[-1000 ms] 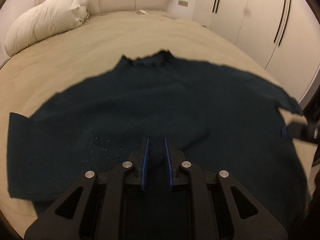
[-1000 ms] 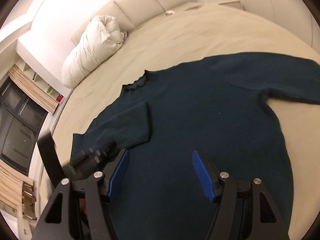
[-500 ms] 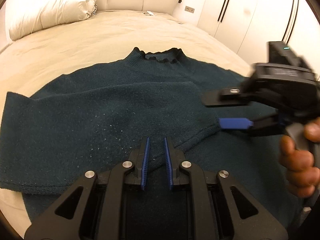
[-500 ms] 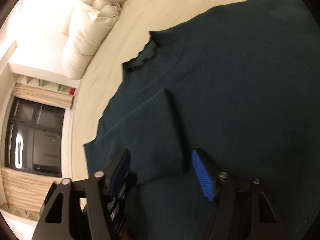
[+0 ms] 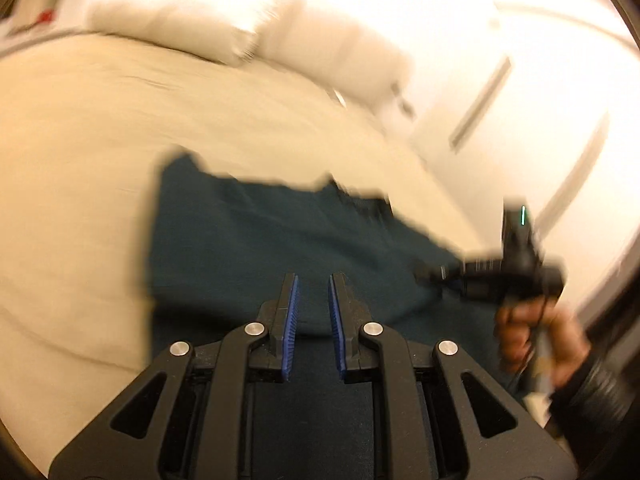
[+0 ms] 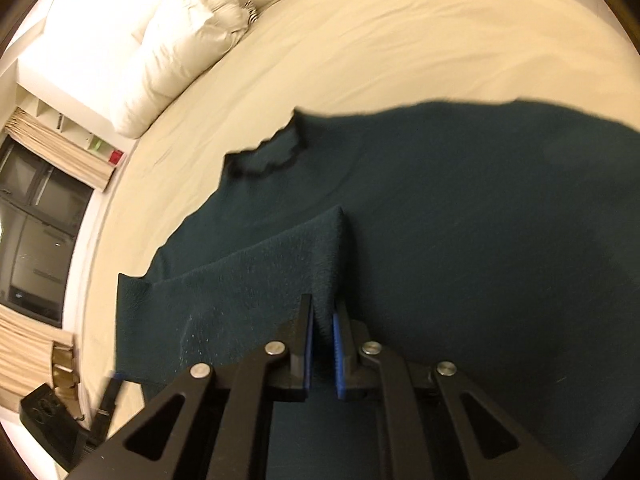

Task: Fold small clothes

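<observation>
Because the left wrist view is badly smeared, only big shapes can be told apart in it. A dark blue-green sweater (image 5: 280,248) lies on the bed (image 5: 80,120), with big white pillows (image 5: 240,12) up at the head of the bed. The left gripper (image 5: 312,300) sits low over the sweater. Its two blue pads (image 5: 291,312) are close together with a thin gap between them, and I cannot tell if any cloth is caught there. Over on the right side of this view, a hand (image 5: 536,336) holds the right gripper (image 5: 436,270), which points across the sweater.

From the right wrist view things look sharper. The sweater (image 6: 480,220) is spread flat across the middle of the bed (image 6: 400,40), its frilly collar (image 6: 268,156) pointing toward the pillow (image 6: 180,48). One sleeve (image 6: 260,272) is folded in over the body. The right gripper (image 6: 321,332) is clamped on the end of that sleeve, and the knit pokes up between the pads like a little tent. This gripper is tipped well to one side.

I think the sweater is soft, floppy and light. It will sag and bunch, not stay stiff. The fuzzy knit should not slip much. Good places to pinch are the cuff, the hem or a folded edge, where the cloth is thicker.
</observation>
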Tool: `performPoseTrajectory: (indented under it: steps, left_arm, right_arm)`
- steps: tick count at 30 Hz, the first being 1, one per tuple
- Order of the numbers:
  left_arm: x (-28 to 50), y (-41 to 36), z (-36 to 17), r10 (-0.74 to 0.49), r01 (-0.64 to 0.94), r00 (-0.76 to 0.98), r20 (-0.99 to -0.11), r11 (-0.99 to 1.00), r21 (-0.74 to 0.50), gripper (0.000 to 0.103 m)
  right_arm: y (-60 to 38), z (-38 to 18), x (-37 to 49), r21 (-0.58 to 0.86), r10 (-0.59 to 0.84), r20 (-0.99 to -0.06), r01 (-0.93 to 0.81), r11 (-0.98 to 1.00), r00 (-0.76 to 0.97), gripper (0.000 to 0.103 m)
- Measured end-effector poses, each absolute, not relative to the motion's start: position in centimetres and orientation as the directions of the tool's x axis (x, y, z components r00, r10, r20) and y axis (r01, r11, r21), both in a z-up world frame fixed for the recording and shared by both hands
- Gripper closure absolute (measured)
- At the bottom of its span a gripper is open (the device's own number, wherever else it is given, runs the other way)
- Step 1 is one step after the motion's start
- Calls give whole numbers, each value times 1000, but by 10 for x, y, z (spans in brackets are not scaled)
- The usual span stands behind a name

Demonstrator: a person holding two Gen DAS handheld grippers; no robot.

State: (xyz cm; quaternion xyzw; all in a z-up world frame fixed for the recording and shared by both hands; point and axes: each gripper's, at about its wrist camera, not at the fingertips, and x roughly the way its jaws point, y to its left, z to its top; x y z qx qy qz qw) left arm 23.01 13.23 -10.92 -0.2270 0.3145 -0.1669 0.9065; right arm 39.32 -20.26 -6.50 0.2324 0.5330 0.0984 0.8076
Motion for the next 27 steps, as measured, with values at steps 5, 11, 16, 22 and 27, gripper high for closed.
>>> performPoseTrajectory:
  steps: [5, 11, 16, 22, 27]
  left_arm:
    - [228, 205, -96, -301, -35, 830, -470, 812, -582, 88]
    - [250, 225, -83, -274, -67, 817, -508, 829, -555, 88]
    - [280, 179, -81, -311, 28, 748, -586, 897, -440, 88]
    - [332, 96, -156, -274, 84, 531, -802, 959, -272, 88]
    - [328, 90, -155, -268, 85, 548, -792, 960, -267, 88]
  right_arm:
    - [-217, -60, 396, 437, 355, -825, 99, 894, 439, 94]
    - [-229, -60, 387, 378, 284, -844, 129, 917, 455, 94]
    - [-237, -65, 392, 363, 252, -847, 162, 918, 467, 93]
    - [-235, -84, 396, 332, 237, -852, 132, 934, 466, 92]
    - [-249, -63, 384, 338, 219, -840, 164, 927, 496, 76]
